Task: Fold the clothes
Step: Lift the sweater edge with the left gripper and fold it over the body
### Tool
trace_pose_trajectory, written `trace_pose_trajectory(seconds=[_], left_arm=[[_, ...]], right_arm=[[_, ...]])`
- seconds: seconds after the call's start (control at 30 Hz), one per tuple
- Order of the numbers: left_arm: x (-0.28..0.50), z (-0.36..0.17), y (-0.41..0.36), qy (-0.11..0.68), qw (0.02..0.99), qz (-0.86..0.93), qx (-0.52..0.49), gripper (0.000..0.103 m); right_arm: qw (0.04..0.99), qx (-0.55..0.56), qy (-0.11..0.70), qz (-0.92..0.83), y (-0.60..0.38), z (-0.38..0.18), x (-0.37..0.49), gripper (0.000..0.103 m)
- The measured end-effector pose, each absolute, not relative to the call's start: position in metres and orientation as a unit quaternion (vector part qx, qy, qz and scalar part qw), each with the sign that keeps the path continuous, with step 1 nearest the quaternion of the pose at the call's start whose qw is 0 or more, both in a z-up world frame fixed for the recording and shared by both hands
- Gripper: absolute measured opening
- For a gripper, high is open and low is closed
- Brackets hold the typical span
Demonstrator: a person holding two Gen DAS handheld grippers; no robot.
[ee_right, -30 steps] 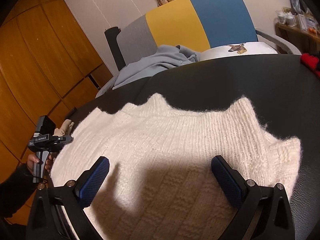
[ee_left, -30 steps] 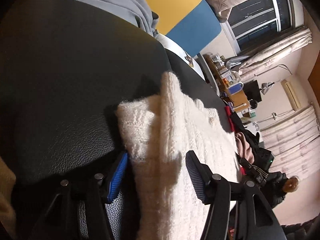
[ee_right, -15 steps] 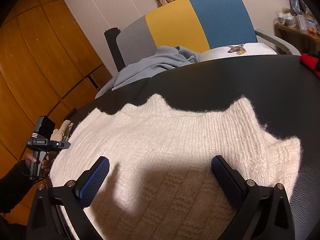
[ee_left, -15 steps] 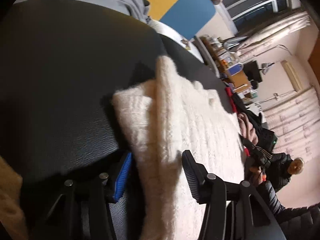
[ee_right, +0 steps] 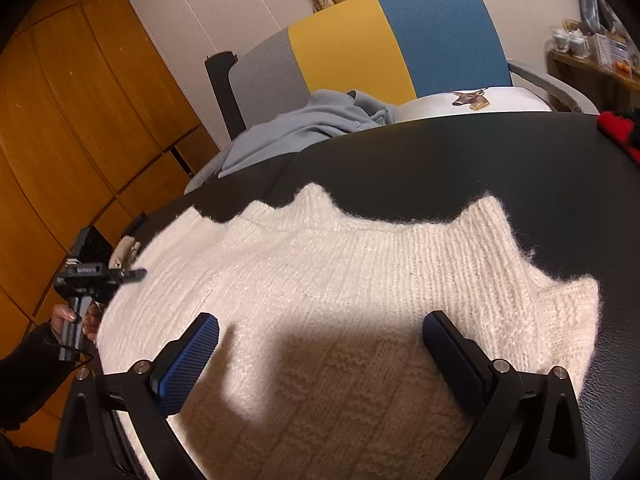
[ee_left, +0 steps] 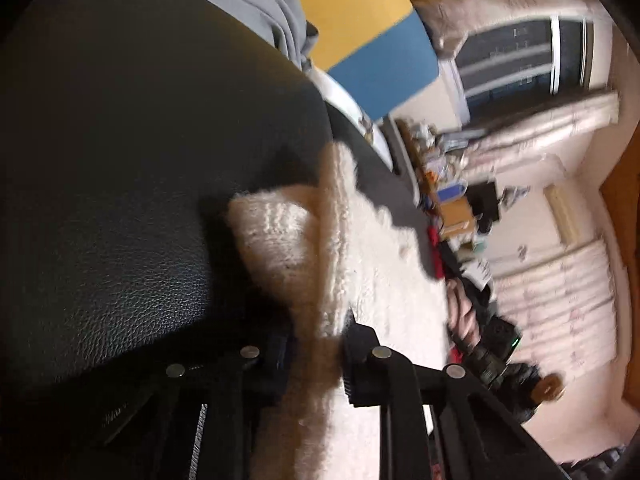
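Observation:
A cream knitted sweater [ee_right: 360,280] lies spread on a black leather surface [ee_right: 480,160]. My right gripper [ee_right: 320,356] hovers over its near part, jaws wide open and empty. In the left wrist view my left gripper [ee_left: 316,344] has its jaws closed on the sweater's [ee_left: 304,248] left edge, a raised fold pinched between the fingers. The left gripper also shows in the right wrist view [ee_right: 100,276] at the sweater's left edge.
A grey-blue garment [ee_right: 312,128] lies at the back edge of the surface, in front of a grey, yellow and blue chair back [ee_right: 380,40]. A white cushion [ee_right: 472,102] sits beside it. Red cloth [ee_right: 616,132] lies at the far right. A wooden wardrobe [ee_right: 80,120] stands left.
My left gripper's jaws have closed from open onto the sweater's left edge, and its view has swung and blurred. My right gripper has stayed open over the sweater.

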State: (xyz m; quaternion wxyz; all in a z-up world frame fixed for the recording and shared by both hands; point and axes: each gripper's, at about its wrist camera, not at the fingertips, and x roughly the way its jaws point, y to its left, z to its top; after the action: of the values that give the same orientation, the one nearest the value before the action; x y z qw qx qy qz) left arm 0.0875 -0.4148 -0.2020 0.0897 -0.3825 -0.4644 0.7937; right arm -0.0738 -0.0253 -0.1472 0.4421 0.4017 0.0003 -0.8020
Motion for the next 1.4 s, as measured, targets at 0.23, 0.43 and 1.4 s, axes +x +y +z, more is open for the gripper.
trace_pose_trajectory(seconds=[0.23, 0.43, 1.4], left_arm=[[0.100, -0.166, -0.425, -0.439, 0.075, 0.817, -0.367, 0.019], [0.104, -0.146, -0.436, -0.427, 0.057, 0.825, -0.366, 0.019], [0.044, -0.020, -0.286, -0.476, 0.142, 0.817, -0.292, 0.017]], right_arm=[[0.528, 0.426, 0.131, -0.723, -0.030, -0.117, -0.054, 0.103], [0.551, 0.447, 0.225, -0.668, -0.037, -0.119, -0.055, 0.103], [0.554, 0.410, 0.224, -0.689, 0.013, -0.170, -0.055, 0.103]])
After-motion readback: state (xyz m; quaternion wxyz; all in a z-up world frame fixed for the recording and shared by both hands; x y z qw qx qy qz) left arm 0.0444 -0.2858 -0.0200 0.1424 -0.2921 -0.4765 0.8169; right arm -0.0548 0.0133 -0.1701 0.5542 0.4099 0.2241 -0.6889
